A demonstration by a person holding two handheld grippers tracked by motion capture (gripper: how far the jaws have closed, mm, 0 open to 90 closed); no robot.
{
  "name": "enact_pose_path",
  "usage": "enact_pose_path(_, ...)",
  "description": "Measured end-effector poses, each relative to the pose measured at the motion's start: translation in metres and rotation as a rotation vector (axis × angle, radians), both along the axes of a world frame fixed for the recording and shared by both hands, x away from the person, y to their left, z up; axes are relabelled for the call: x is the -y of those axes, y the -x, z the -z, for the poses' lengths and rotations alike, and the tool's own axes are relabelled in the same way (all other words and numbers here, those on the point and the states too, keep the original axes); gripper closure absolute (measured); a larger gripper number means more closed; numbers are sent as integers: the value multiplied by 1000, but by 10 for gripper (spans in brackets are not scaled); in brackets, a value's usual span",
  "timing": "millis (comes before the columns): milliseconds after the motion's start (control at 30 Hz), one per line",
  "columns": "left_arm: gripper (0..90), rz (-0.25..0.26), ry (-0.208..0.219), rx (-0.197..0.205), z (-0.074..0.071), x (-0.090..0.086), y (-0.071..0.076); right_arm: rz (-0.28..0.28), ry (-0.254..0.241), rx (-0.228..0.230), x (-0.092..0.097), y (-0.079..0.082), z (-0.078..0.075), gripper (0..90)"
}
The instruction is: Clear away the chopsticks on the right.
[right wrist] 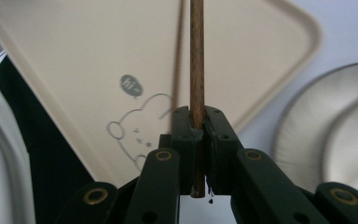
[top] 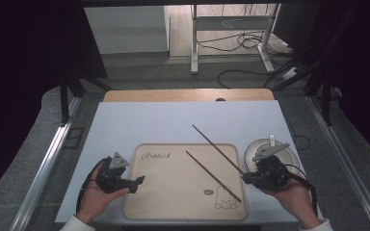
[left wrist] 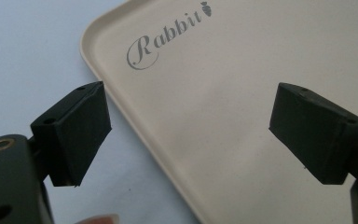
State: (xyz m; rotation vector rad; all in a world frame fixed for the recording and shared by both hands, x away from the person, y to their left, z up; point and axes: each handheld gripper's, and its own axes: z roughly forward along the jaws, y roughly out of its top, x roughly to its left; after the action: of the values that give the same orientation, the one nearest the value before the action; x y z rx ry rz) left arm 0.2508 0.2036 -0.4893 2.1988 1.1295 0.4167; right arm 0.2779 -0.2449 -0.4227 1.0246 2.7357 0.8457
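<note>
We hold the right gripper (top: 246,177) low at the tray's (top: 173,211) right edge, palm under it, pointing left over the tray. Its jaws are clamped on one end of a chopstick (top: 217,149), which slants up and away to the far left, its far end past the tray. A second chopstick (top: 212,175) lies on the tray just beside it. Our left gripper (top: 138,183) rests at the tray's left rim, jaws wide apart with nothing between them. A metal plate (top: 289,155) sits behind the right hand.
</note>
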Motion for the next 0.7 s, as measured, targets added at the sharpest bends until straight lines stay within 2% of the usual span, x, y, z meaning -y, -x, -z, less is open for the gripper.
enact_pose_path(200,127,2,0,0,0,0,0,-28,29,-36,-18,4,17,832)
enact_pose_path(233,127,2,-1,0,0,0,0,-39,55,-53,-25,3,27,832)
enact_pose_path(400,127,3,0,0,0,0,0,-49,95,-88,-37,2,42,832)
enact_pose_path(567,127,4,0,-2,0,1,0,-50,163,-111,-47,2,55,832)
enact_pose_path(667,127,4,0,-3,0,1,0,-55,219,-107,-50,4,62,831)
enact_pose_path(700,127,5,0,-3,0,1,0,-55,219,-107,-50,4,62,831)
